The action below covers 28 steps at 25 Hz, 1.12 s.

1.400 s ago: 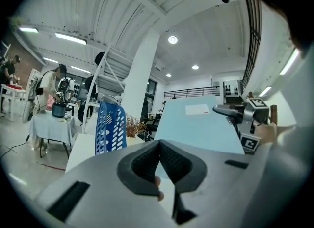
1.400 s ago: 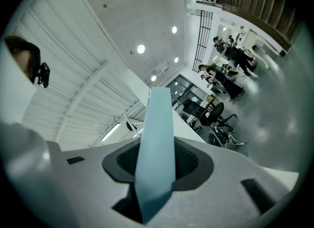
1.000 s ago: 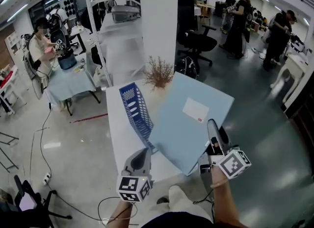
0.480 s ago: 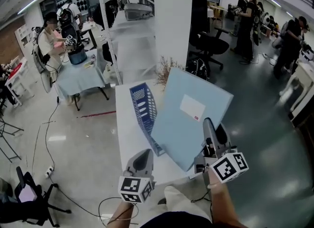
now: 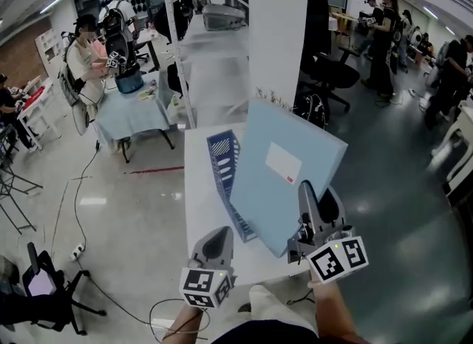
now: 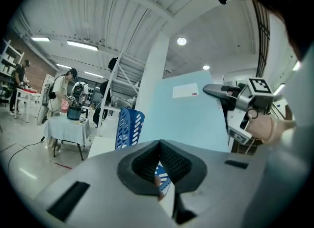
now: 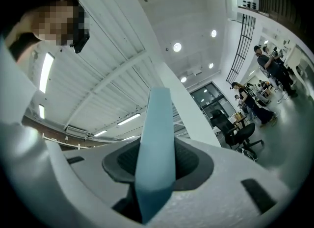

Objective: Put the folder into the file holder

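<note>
Blue folder (image 7: 156,143) between right fingers (image 7: 191,162)

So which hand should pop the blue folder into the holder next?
The right one, I'd say. The right gripper is clamped on the light blue folder and holds it tilted up right beside the dark blue file holder. The left gripper is shut and holds nothing.

Flat pale-blue folder (image 5: 284,187) tilted up beside slotted dark-blue plastic file holder (image 5: 224,165)
Its white-labelled face is turned to the near side; the holder stands upright just left of it.
</note>
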Each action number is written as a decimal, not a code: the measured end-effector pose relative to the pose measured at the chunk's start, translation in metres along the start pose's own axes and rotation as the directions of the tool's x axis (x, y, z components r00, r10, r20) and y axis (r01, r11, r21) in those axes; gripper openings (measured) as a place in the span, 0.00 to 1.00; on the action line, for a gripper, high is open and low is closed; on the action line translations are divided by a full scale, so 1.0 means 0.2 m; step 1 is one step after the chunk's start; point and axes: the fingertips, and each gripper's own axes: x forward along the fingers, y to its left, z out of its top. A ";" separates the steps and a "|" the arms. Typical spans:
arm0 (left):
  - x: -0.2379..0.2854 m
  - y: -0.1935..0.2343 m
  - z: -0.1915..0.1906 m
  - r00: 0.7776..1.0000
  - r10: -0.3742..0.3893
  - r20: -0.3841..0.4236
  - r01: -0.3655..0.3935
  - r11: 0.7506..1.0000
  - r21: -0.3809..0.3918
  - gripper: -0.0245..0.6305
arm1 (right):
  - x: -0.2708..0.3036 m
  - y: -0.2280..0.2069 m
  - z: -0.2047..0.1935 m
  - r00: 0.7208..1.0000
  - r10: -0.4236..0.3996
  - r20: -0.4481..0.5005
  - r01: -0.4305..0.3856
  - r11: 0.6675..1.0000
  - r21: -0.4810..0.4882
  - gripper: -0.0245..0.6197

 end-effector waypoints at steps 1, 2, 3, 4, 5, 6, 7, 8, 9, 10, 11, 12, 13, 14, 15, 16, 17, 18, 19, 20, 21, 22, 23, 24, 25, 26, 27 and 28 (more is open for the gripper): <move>0.00 0.01 0.00 1.000 0.004 0.000 -0.004 1.000 0.000 0.04 | 0.01 0.01 -0.01 1.000 0.006 -0.001 -0.006 1.000 -0.003 0.28; 0.00 0.01 0.00 1.000 0.008 -0.001 -0.008 1.000 -0.001 0.04 | 0.03 0.02 -0.02 1.000 0.011 -0.001 -0.011 1.000 -0.008 0.28; 0.00 0.02 0.00 1.000 0.012 -0.003 -0.012 1.000 -0.002 0.04 | 0.04 0.03 -0.03 1.000 0.016 -0.002 -0.016 1.000 -0.016 0.28; 0.01 0.02 -0.01 1.000 0.017 -0.004 -0.017 1.000 -0.003 0.05 | 0.05 0.04 -0.03 1.000 0.022 -0.002 -0.022 0.999 -0.027 0.28; 0.01 0.02 -0.01 1.000 0.021 -0.005 -0.021 1.000 -0.004 0.04 | 0.06 0.05 -0.03 1.000 0.030 -0.001 -0.030 0.999 -0.040 0.28; 0.01 0.02 -0.01 1.000 0.026 -0.007 -0.026 1.000 -0.006 0.04 | 0.07 0.06 -0.04 0.999 0.038 0.000 -0.038 0.998 -0.055 0.28; 0.02 0.03 -0.01 1.000 0.030 -0.007 -0.030 1.000 -0.007 0.04 | 0.08 0.06 -0.04 0.999 0.046 0.001 -0.045 0.997 -0.070 0.28; 0.02 0.03 -0.01 0.999 0.035 -0.007 -0.035 0.999 -0.008 0.04 | 0.09 0.07 -0.04 0.999 0.053 0.002 -0.052 0.995 -0.084 0.28; 0.02 0.03 -0.01 0.999 0.040 -0.007 -0.040 0.999 -0.009 0.04 | 0.10 0.08 -0.05 0.998 0.059 0.002 -0.058 0.994 -0.094 0.28; 0.02 0.03 -0.01 0.999 0.045 -0.006 -0.045 0.999 -0.009 0.04 | 0.11 0.08 -0.06 0.998 0.064 0.003 -0.063 0.993 -0.099 0.28; 0.02 0.04 -0.01 0.999 0.050 -0.006 -0.050 0.999 -0.010 0.04 | 0.12 0.08 -0.07 0.998 0.068 0.004 -0.067 0.993 -0.099 0.28; 0.02 0.04 -0.02 0.998 0.055 -0.006 -0.055 0.998 -0.010 0.04 | 0.13 0.09 -0.08 0.998 0.070 0.005 -0.069 0.993 -0.098 0.28; 0.02 0.05 -0.02 0.998 0.059 -0.006 -0.059 0.998 -0.009 0.04 | 0.14 0.09 -0.09 0.997 0.072 0.007 -0.071 0.993 -0.097 0.28; 0.02 0.05 -0.02 0.998 0.064 -0.006 -0.064 0.998 -0.009 0.04 | 0.14 0.09 -0.10 0.997 0.073 0.008 -0.072 0.993 -0.098 0.28; 0.03 0.06 -0.02 0.998 0.068 -0.006 -0.068 0.998 -0.009 0.04 | 0.15 0.09 -0.11 0.997 0.074 0.010 -0.073 0.992 -0.099 0.28; 0.03 0.06 -0.02 0.997 0.072 -0.006 -0.072 0.997 -0.010 0.04 | 0.16 0.09 -0.11 0.997 0.076 0.012 -0.075 0.992 -0.102 0.28; 0.03 0.06 -0.02 0.997 0.077 -0.005 -0.077 0.997 -0.011 0.04 | 0.17 0.09 -0.11 0.997 0.079 0.014 -0.077 0.991 -0.105 0.28; 0.03 0.07 -0.01 0.997 0.081 -0.006 -0.081 0.997 -0.012 0.04 | 0.18 0.09 -0.12 0.997 0.082 0.016 -0.080 0.991 -0.109 0.28; 0.04 0.07 -0.01 0.996 0.084 -0.006 -0.084 0.996 -0.013 0.04 | 0.19 0.10 -0.12 0.996 0.084 0.018 -0.082 0.990 -0.112 0.28; 0.04 0.07 -0.01 0.996 0.087 -0.007 -0.087 0.996 -0.014 0.04 | 0.20 0.11 -0.13 0.996 0.087 0.020 -0.084 0.990 -0.116 0.28; 0.03 0.08 -0.01 0.996 0.090 -0.009 -0.090 0.996 -0.015 0.04 | 0.21 0.12 -0.13 0.996 0.090 0.023 -0.087 0.989 -0.120 0.28; 0.03 0.09 -0.01 0.996 0.092 -0.011 -0.092 0.996 -0.015 0.04 | 0.22 0.14 -0.14 0.995 0.094 0.026 -0.090 0.988 -0.125 0.28; 0.02 0.10 0.00 0.995 0.095 -0.013 -0.095 0.995 -0.016 0.04 | 0.23 0.16 -0.15 0.995 0.098 0.028 -0.093 0.987 -0.131 0.28; 0.01 0.11 0.00 0.995 0.097 -0.013 -0.097 0.995 -0.016 0.04 | 0.24 0.18 -0.16 0.994 0.102 0.029 -0.097 0.986 -0.138 0.28; 0.01 0.11 0.00 0.995 0.100 -0.014 -0.100 0.995 -0.017 0.04 | 0.24 0.19 -0.17 0.994 0.108 0.030 -0.102 0.984 -0.146 0.28; 0.02 0.10 -0.01 0.995 0.103 -0.014 -0.103 0.995 -0.016 0.04 | 0.24 0.19 -0.17 0.993 0.114 0.030 -0.108 0.982 -0.153 0.28; 0.03 0.10 -0.01 0.994 0.106 -0.015 -0.106 0.994 -0.016 0.04 | 0.25 0.18 -0.18 0.992 0.119 0.029 -0.113 0.980 -0.161 0.28; 0.04 0.09 -0.02 0.994 0.110 -0.015 -0.110 0.994 -0.015 0.04 | 0.25 0.18 -0.19 0.992 0.125 0.028 -0.118 0.979 -0.168 0.28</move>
